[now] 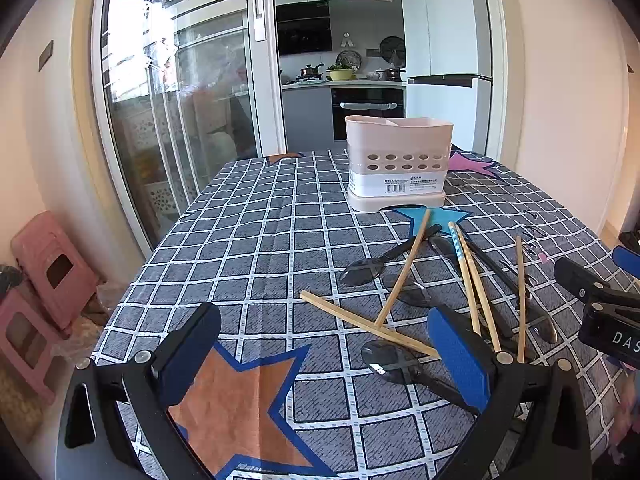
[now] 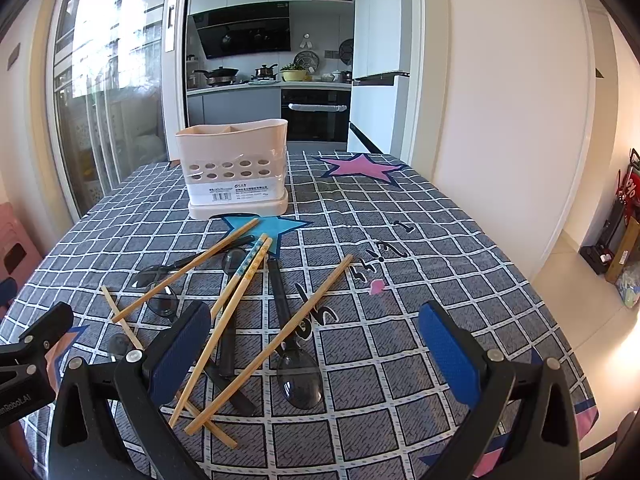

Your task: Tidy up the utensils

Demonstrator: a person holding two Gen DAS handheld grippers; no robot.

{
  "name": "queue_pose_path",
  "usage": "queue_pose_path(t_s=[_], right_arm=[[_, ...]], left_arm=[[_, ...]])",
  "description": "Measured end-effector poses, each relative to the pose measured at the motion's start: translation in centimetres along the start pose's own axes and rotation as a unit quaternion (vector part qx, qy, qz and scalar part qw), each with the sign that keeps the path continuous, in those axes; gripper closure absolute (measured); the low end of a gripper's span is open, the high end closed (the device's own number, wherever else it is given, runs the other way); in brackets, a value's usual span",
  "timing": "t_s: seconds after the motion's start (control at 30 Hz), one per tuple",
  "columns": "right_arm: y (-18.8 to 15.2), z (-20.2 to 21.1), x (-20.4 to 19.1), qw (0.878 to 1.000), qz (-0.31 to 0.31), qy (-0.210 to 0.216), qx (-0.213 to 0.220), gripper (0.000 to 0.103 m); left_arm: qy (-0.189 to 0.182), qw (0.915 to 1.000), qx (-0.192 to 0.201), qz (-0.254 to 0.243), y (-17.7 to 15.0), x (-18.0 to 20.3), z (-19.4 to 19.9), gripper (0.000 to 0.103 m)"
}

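Note:
A pale pink utensil holder (image 1: 396, 164) with a holed wall stands upright at the far middle of the table; it also shows in the right wrist view (image 2: 236, 168). Several wooden chopsticks (image 2: 272, 344) and dark plastic spoons (image 2: 298, 376) lie scattered and crossed in front of it; in the left wrist view the chopsticks (image 1: 400, 276) and spoons (image 1: 390, 358) lie to the right. My left gripper (image 1: 324, 356) is open and empty above the cloth, left of the pile. My right gripper (image 2: 316, 352) is open and empty, hovering over the pile's near end.
The table has a grey checked cloth with stars (image 1: 240, 400) and drops off at its left edge. Pink stools (image 1: 44, 280) stand on the floor at left. A sliding glass door (image 1: 172, 100) and a kitchen lie beyond. The right gripper's body (image 1: 604, 308) shows at the right edge.

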State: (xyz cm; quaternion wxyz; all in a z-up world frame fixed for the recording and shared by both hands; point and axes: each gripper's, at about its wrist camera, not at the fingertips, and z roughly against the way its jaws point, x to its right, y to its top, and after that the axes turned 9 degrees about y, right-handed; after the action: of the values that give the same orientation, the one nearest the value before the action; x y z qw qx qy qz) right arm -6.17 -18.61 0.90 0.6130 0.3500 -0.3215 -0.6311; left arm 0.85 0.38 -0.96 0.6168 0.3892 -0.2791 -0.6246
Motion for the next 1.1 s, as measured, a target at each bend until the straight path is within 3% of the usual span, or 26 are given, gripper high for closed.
queue_pose_path(t_s=[1.1], right_arm=[[0.16,-0.25,-0.24,1.0,-0.007,0.016,0.002,0.0]], left_arm=[[0.004,0.9999,-0.006,0.011,0.25,-0.42,-0.1,0.0]])
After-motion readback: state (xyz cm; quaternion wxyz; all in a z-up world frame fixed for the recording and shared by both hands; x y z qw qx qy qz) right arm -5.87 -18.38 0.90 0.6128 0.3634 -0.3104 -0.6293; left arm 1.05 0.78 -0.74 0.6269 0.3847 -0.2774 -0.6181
